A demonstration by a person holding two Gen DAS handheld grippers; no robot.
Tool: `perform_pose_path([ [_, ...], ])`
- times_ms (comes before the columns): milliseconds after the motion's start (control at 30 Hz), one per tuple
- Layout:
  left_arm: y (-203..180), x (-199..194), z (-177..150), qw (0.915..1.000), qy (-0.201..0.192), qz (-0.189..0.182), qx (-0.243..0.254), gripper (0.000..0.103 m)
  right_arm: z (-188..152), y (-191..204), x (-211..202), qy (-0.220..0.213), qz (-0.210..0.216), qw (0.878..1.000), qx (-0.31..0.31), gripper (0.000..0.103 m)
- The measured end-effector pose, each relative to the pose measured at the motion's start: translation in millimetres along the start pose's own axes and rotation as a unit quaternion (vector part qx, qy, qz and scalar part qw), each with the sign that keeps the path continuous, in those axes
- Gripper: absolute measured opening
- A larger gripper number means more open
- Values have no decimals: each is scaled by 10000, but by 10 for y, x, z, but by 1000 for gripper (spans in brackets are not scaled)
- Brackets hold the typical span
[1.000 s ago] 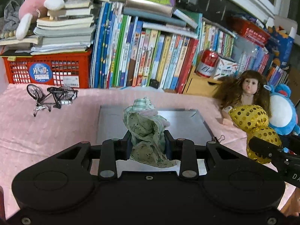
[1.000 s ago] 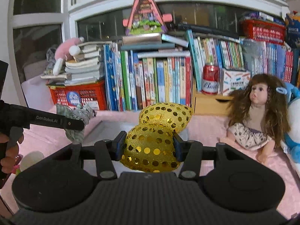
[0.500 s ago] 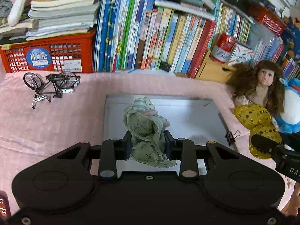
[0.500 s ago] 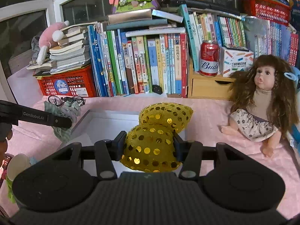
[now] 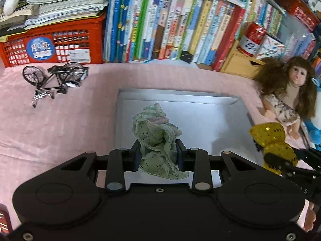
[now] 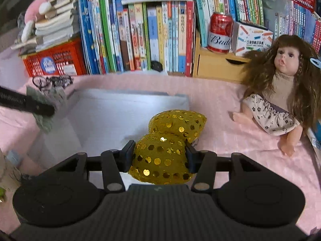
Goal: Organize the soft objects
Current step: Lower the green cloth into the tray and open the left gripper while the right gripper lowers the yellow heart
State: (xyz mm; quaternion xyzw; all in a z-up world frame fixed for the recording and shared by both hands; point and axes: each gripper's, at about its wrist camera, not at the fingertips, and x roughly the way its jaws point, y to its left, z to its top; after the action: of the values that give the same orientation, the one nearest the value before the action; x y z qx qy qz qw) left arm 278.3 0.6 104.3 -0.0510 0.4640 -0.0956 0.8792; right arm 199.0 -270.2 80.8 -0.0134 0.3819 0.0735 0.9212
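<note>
Left gripper point(image 5: 158, 153): jaws pinching a crumpled green cloth point(image 5: 155, 138), which bulges up above the fingers and hangs a little below them. The cloth is held over the near part of a grey tray point(image 5: 210, 118) that lies on the pink tabletop point(image 5: 70, 120). Right gripper point(image 6: 159, 155): jaws pinching a gold sequin toy point(image 6: 166, 150), two-lobed; the near lobe sits between the pads, the far lobe sticks out beyond them. This toy is over the right edge of the tray, where tray meets pink cover. In the left wrist view the same toy shows at right, just beside the tray's right rim. In the right wrist view the left gripper and its cloth show at far left, blurred. A doll point(image 6: 280, 92) with long brown hair sits on the tabletop right of the tray, apart from both grippers. A small black bicycle model point(image 5: 54, 78) stands far left of the tray. Behind it, a red crate point(image 5: 54, 44) carries stacked papers. A row of upright books point(image 5: 160, 22) lines the far edge; a red can point(image 6: 219, 33) stands on a wooden drawer box point(image 6: 216, 65) to their right.
</note>
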Motion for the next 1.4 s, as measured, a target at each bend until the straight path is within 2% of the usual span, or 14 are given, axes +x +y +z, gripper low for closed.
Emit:
perform_pose_path([
  [167, 88, 121, 16, 9996, 274, 30, 17, 33, -44, 15, 90, 203, 45, 9997, -139, 56],
  [433, 31, 222, -45, 9989, 437, -162, -23, 35, -86, 123, 179, 348, 352, 9985, -247, 56],
  [600, -4, 288, -68, 9953, 641, -650, -318, 35, -57, 150, 203, 333, 533, 9979, -154, 56],
  [733, -38, 322, -88, 9911, 767, -992, -449, 35, -11, 141, 205, 340, 911, 9952, 91, 56],
  [833, -74, 298, -83, 9916, 729, -989, -400, 36, 16, 139, 200, 357, 1145, 9925, 235, 57],
  [933, -62, 256, -59, 9930, 667, -900, -370, 39, 38, 142, 190, 353, 1122, 9927, 274, 58],
  [1000, -25, 247, -40, 9935, 672, -817, -409, 44, 53, 96, 202, 378, 1115, 9924, 363, 60],
  [1067, 35, 254, -32, 9929, 713, -797, -514, 45, 59, 32, 219, 414, 1161, 9911, 503, 62],
  [1233, 117, 271, -30, 9929, 746, -715, -586, 54, 50, -66, 245, 422, 1211, 9889, 746, 75],
  [1300, 116, 269, -30, 9930, 744, -711, -583, 64, 43, -82, 230, 373, 1226, 9888, 759, 79],
  [1400, 115, 246, -38, 9935, 672, -702, -585, 75, 45, -99, 209, 313, 1174, 9896, 764, 82],
])
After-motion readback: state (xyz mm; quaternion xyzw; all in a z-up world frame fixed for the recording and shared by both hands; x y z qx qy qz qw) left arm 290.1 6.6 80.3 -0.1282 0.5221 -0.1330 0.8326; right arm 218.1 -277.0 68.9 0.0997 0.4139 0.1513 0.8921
